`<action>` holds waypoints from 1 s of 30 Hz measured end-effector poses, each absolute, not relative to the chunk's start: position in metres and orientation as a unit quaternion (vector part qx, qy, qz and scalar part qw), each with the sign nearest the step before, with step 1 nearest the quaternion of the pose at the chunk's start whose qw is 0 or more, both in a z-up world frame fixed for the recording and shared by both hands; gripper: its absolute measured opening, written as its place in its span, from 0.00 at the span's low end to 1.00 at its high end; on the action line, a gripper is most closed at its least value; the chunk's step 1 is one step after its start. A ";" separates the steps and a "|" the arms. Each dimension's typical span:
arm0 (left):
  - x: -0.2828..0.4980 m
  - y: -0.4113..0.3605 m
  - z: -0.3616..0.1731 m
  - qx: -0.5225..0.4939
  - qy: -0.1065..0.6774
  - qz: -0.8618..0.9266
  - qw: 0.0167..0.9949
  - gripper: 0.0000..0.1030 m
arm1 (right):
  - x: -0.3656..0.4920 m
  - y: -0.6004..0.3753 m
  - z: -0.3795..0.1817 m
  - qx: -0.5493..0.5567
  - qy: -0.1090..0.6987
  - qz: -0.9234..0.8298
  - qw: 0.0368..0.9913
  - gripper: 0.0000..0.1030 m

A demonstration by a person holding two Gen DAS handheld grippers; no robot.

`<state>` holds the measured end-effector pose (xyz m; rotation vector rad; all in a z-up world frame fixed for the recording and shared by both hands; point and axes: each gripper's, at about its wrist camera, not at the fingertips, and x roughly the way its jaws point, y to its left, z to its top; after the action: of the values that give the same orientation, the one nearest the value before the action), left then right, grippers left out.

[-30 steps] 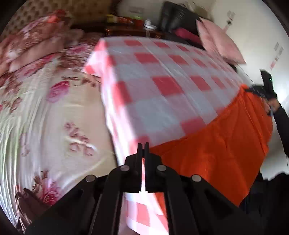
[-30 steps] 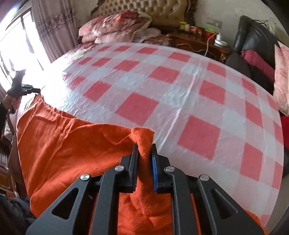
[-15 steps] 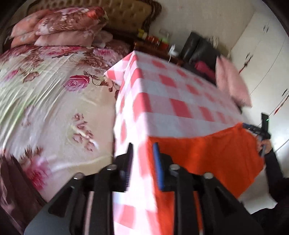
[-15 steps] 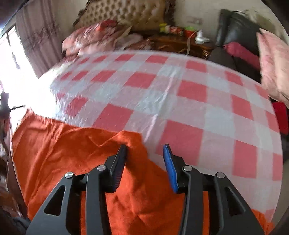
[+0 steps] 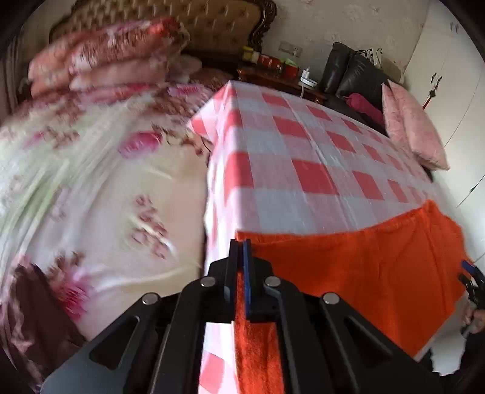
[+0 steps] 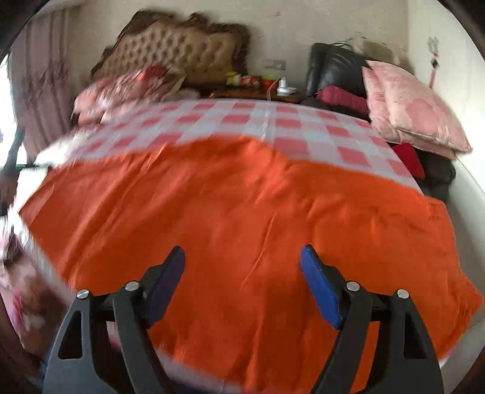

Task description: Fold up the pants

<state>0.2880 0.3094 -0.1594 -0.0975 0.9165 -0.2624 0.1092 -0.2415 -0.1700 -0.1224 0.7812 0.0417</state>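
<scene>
Right wrist: pink pillows (image 6: 415,106) flank orange pants (image 6: 242,212) on checkered cloth (image 6: 272,127).

Headboard: a tufted tan headboard (image 6: 178,45) is standing against the pale wall (image 6: 282,27).
Nightstand: a dark wooden nightstand (image 6: 257,94) is carrying small bottles.
Seating: a black leather chair (image 6: 333,69) is holding pink cushions (image 6: 412,109).
Window: daylight is coming past a curtain (image 6: 45,91).

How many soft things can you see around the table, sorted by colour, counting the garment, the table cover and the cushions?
Orange: 1, the pants, lying on the table.
Red-and-white check: 1, the tablecloth.
Pale pink: 2, the stacked cushions at the right.
Dark pink: 1, the cushion on the black chair.
Total: 5.
</scene>
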 end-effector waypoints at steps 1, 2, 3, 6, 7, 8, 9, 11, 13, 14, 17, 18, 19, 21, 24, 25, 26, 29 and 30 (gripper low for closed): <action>0.289 0.310 -0.154 -0.044 0.433 -0.119 0.892 0.03 | 0.105 -0.237 -0.177 -0.087 0.383 0.006 0.920 0.74; 0.292 0.312 -0.153 -0.051 0.430 -0.114 0.894 0.03 | 0.102 -0.237 -0.180 -0.097 0.376 0.002 0.921 0.75; 0.293 0.314 -0.156 -0.059 0.432 -0.105 0.894 0.07 | 0.099 -0.237 -0.180 -0.095 0.371 -0.001 0.924 0.78; 0.281 0.329 -0.162 -0.079 0.434 -0.040 0.896 0.49 | 0.099 -0.242 -0.178 -0.079 0.379 -0.003 0.922 0.78; 0.262 0.335 -0.157 -0.106 0.415 -0.023 0.903 0.49 | 0.096 -0.244 -0.175 -0.079 0.373 -0.008 0.925 0.78; 0.244 0.338 -0.152 -0.128 0.397 -0.023 0.909 0.49 | 0.089 -0.246 -0.171 -0.079 0.360 -0.012 0.929 0.79; 0.220 0.338 -0.145 -0.147 0.371 -0.017 0.917 0.50 | 0.084 -0.250 -0.169 -0.076 0.349 -0.019 0.934 0.82; 0.171 0.326 -0.132 -0.165 0.309 0.009 0.937 0.63 | 0.080 -0.264 -0.168 -0.058 0.341 -0.047 0.937 0.83; 0.126 0.294 -0.128 -0.157 0.262 0.000 0.952 0.67 | 0.081 -0.280 -0.172 -0.041 0.343 -0.076 0.935 0.83; 0.113 0.273 -0.128 -0.137 0.260 -0.008 0.956 0.67 | 0.081 -0.285 -0.174 -0.041 0.343 -0.084 0.935 0.83; 0.086 0.194 -0.136 -0.034 0.258 -0.060 0.964 0.69 | 0.076 -0.293 -0.177 -0.057 0.327 -0.106 0.937 0.82; 0.086 0.164 -0.144 0.020 0.269 -0.063 0.961 0.69 | 0.074 -0.298 -0.178 -0.054 0.322 -0.107 0.939 0.82; 0.089 0.151 -0.150 0.043 0.278 -0.058 0.958 0.69 | 0.072 -0.304 -0.180 -0.046 0.323 -0.110 0.939 0.82; 0.102 0.137 -0.163 0.046 0.308 -0.058 0.948 0.69 | 0.067 -0.314 -0.184 -0.026 0.325 -0.116 0.938 0.82; 0.125 0.144 -0.183 -0.003 0.373 -0.047 0.927 0.68 | 0.058 -0.323 -0.188 -0.014 0.336 -0.097 0.937 0.82; 0.124 0.144 -0.184 0.002 0.367 -0.040 0.929 0.67 | 0.055 -0.326 -0.188 -0.014 0.333 -0.101 0.937 0.83; 0.125 0.143 -0.185 0.009 0.371 -0.038 0.928 0.67 | 0.052 -0.332 -0.187 -0.011 0.333 -0.107 0.937 0.83; 0.120 0.140 -0.188 0.024 0.371 -0.034 0.928 0.68 | 0.044 -0.353 -0.184 0.021 0.336 -0.124 0.934 0.83; 0.118 0.140 -0.187 0.024 0.369 -0.035 0.928 0.68 | 0.041 -0.361 -0.182 0.029 0.331 -0.133 0.934 0.83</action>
<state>0.1180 0.1396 -0.1868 0.0492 0.7569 -0.0716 0.0411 -0.3606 -0.1824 0.0590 0.6779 -0.2716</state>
